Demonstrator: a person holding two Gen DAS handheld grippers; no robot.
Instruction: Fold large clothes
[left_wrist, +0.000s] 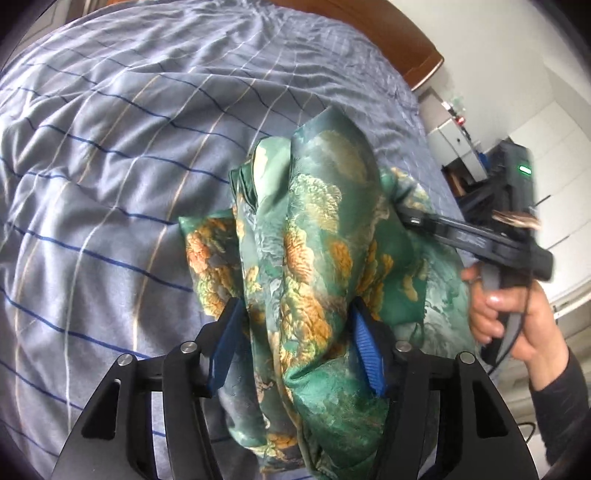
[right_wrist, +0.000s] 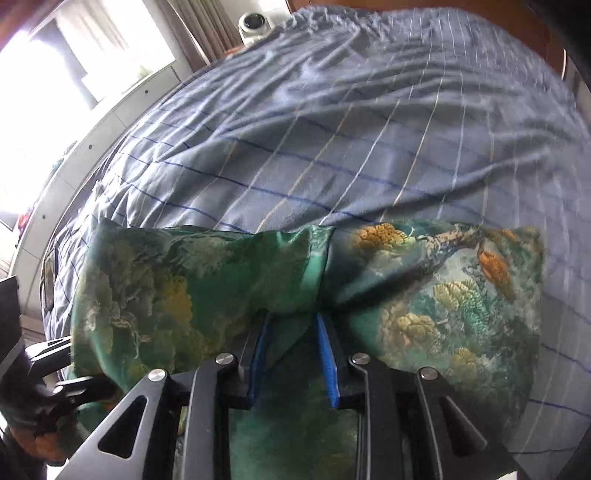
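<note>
A green silky garment (left_wrist: 317, 236) with orange and yellow floral print hangs bunched above the bed. My left gripper (left_wrist: 295, 310) has blue pads on both sides of a thick fold of it and is shut on it. In the left wrist view my right gripper (left_wrist: 406, 218) comes in from the right, held by a hand, with its tips buried in the cloth. In the right wrist view the garment (right_wrist: 424, 295) spreads across the frame, and my right gripper (right_wrist: 293, 321) is shut on a gathered fold. The left gripper shows at lower left (right_wrist: 81, 387).
The bed is covered by a grey-blue sheet (left_wrist: 129, 166) with dark blue and white lines; it also fills the right wrist view (right_wrist: 332, 129). A wooden headboard (left_wrist: 388, 33) lies beyond. White cabinets (right_wrist: 110, 122) and a bright window stand to the left.
</note>
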